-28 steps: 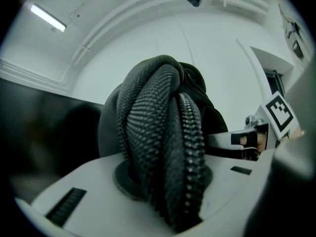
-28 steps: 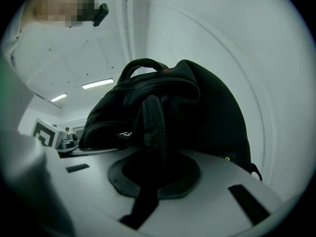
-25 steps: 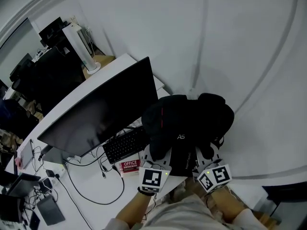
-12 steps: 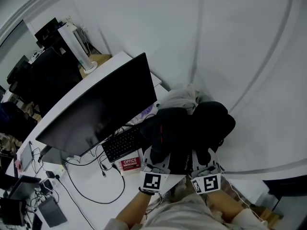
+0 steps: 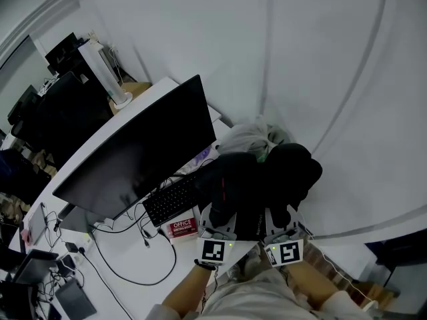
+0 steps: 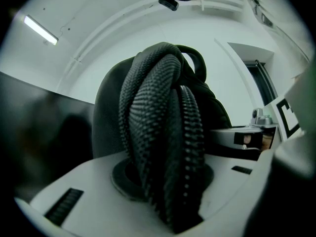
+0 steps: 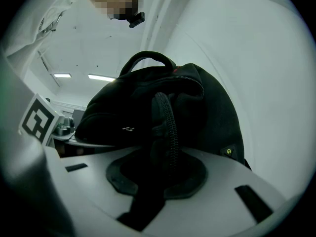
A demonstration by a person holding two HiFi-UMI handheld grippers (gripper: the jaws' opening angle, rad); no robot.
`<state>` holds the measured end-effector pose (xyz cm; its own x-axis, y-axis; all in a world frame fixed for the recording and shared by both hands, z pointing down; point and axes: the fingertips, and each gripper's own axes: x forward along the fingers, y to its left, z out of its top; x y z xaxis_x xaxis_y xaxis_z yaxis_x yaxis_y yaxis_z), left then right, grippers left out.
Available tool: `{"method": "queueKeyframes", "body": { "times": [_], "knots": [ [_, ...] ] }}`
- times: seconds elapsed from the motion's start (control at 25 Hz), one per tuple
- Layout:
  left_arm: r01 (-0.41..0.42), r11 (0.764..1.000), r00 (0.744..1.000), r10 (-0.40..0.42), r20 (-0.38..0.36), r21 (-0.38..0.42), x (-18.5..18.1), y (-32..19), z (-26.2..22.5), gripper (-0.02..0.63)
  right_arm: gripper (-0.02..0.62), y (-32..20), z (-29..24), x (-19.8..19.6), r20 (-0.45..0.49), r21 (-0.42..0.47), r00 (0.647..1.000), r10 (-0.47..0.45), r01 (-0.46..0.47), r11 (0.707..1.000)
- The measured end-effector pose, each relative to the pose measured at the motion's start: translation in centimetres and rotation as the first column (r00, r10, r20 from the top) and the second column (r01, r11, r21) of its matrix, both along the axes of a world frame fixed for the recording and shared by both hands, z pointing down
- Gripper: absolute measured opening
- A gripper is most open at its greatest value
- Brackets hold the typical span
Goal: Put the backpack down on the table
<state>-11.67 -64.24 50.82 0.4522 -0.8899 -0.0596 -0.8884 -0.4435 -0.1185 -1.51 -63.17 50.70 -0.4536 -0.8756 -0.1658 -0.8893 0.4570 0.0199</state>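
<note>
Backpack (image 5: 257, 182) soft, floppy, likely light, at right end of counter (image 5: 133, 265) beside monitor (image 5: 140, 159) | left claw (image 5: 219, 213) clenched on padded strap (image 6: 163, 147), right claw (image 5: 279, 215) on thin strap (image 7: 165, 132), both just easing open | hold by straps, not shell

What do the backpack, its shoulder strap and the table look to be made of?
The backpack: black woven fabric, matte, probably nylon or polyester; it slumps softly. The shoulder strap: padded mesh textile, ribbed dotted texture. The table: white, smooth, likely laminate; core unseen.
</note>
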Motion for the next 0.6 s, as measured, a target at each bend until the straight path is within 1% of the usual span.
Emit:
{"method": "queueKeyframes", "body": {
  "times": [0.2, 0.32, 0.4, 0.48, 0.6],
  "knots": [
    [-0.033, 0.999, 0.999, 0.033, 0.017, -0.016, -0.1, 1.0, 0.3, 0.091, 0.064, 1.2, 0.0, 0.0, -0.002, -0.023, 1.0, 0.001, -0.001, 1.0],
    [-0.056, 0.998, 0.997, 0.056, 0.049, -0.008, -0.2, 1.9, 1.0, 0.099, 0.115, 2.2, -0.3, -0.2, -0.006, -0.031, 1.0, -0.011, 0.011, 0.999],
    [-0.072, 0.997, 0.996, 0.072, 0.055, -0.007, -0.2, 2.5, 0.8, 0.103, 0.151, 2.9, -0.4, -0.6, -0.018, -0.036, 1.0, -0.021, 0.02, 0.999],
    [-0.104, 0.994, 0.993, 0.105, 0.053, -0.011, -0.1, 3.2, 0.7, 0.11, 0.169, 3.6, -0.5, -0.9, -0.025, -0.041, 0.999, -0.025, 0.024, 0.999],
    [-0.151, 0.988, 0.986, 0.151, 0.066, -0.012, 0.2, 4.5, 0.8, 0.174, 0.173, 4.9, -0.5, -1.1, -0.023, -0.041, 1.0, -0.019, 0.018, 0.999]
  ]
}}
